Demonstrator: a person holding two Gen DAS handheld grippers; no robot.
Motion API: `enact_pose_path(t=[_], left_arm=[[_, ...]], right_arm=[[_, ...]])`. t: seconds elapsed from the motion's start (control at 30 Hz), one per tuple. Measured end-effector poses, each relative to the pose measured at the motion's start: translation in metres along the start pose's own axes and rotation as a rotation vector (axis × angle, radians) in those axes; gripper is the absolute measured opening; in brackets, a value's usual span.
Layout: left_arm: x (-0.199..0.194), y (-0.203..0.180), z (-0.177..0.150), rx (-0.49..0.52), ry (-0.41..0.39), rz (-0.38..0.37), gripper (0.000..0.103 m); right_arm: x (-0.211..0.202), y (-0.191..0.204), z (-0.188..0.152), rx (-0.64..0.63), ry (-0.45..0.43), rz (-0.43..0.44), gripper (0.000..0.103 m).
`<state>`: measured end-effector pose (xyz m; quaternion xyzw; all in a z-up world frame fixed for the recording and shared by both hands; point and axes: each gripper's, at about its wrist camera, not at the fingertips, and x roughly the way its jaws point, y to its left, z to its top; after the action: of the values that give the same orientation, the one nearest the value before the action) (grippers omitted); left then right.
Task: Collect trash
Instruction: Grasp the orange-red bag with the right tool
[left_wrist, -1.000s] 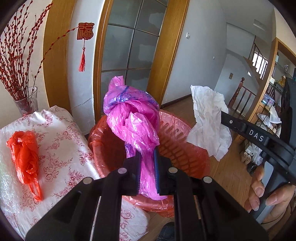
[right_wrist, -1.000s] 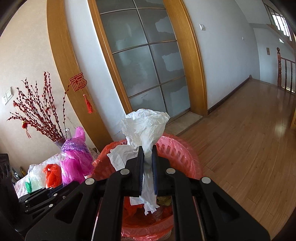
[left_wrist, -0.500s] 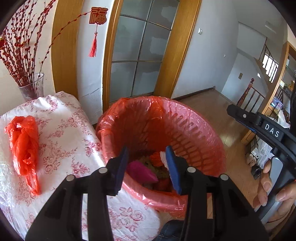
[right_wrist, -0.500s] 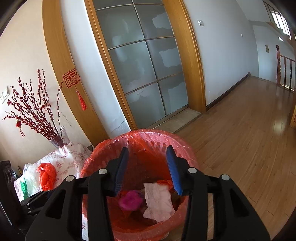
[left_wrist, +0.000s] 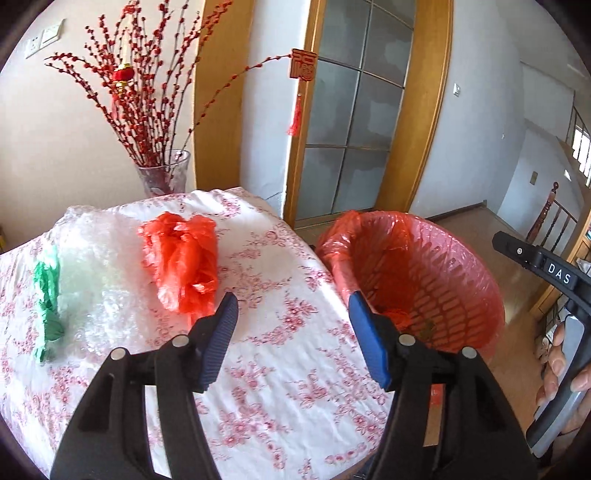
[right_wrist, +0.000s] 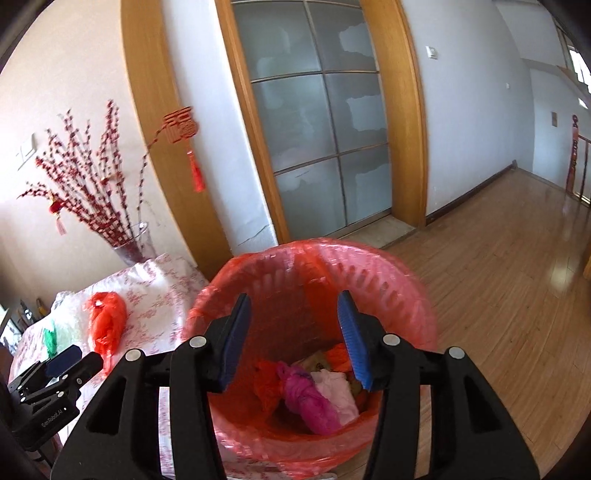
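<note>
Left gripper (left_wrist: 291, 314) swung over table (left_wrist: 280, 373), right gripper (right_wrist: 293, 314) above bin (right_wrist: 413, 295); both just opened, empty; pink bag (right_wrist: 306, 398), tissue (right_wrist: 332, 387) dropped inside.

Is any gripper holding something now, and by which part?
Nothing is held. The left gripper and right gripper are empty, their jaws having just opened.

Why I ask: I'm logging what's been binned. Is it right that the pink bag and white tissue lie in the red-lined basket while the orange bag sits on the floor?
Not quite. The orange bag lies on the floral tablecloth, not the floor, as the left wrist view shows. The pink bag and white tissue do lie in the red-lined basket.
</note>
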<state>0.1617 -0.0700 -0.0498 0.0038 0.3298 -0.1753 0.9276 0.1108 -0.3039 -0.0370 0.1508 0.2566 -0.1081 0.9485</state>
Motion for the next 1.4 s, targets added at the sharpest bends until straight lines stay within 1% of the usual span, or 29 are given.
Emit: enact_pose_path(t=[0.2,0.43,0.6,0.67,0.77,0.8,0.83,0.9,1.1,1.27,1.3,1.4], left_arm=[[-0.030,0.049,-0.004,-0.061,-0.034,0.105,0.063],[-0.062,0.125,-0.011,-0.152,-0.072,0.260,0.064],[-0.077,0.171,-0.015,-0.228,-0.084,0.337,0.064],[-0.080,0.187,-0.018,-0.258,-0.083,0.358,0.064],[-0.083,0.205,-0.021,-0.297,-0.081,0.376,0.064],[-0.085,0.210,-0.022,-0.305,-0.082,0.382,0.064],[-0.086,0.214,-0.023,-0.311,-0.083,0.386,0.064],[-0.088,0.218,-0.025,-0.323,-0.083,0.393,0.064],[-0.089,0.232,-0.031,-0.343,-0.076,0.401,0.064],[-0.085,0.236,-0.034,-0.351,-0.067,0.395,0.064],[-0.084,0.235,-0.034,-0.350,-0.065,0.394,0.064],[-0.081,0.234,-0.034,-0.347,-0.061,0.390,0.064]], right_arm=[[0.008,0.058,-0.004,-0.096,0.032,0.096,0.049],[0.028,0.135,-0.012,-0.193,0.096,0.233,0.049],[0.051,0.185,-0.022,-0.231,0.161,0.303,0.049],[0.062,0.204,-0.027,-0.251,0.186,0.316,0.049],[0.076,0.226,-0.035,-0.271,0.218,0.321,0.049],[0.080,0.232,-0.037,-0.275,0.231,0.322,0.051],[0.086,0.238,-0.039,-0.280,0.247,0.323,0.055],[0.095,0.246,-0.042,-0.281,0.266,0.317,0.056],[0.122,0.258,-0.050,-0.282,0.321,0.297,0.057],[0.134,0.267,-0.060,-0.323,0.341,0.268,0.057],[0.136,0.267,-0.061,-0.325,0.343,0.266,0.056],[0.137,0.265,-0.061,-0.326,0.342,0.264,0.044]])
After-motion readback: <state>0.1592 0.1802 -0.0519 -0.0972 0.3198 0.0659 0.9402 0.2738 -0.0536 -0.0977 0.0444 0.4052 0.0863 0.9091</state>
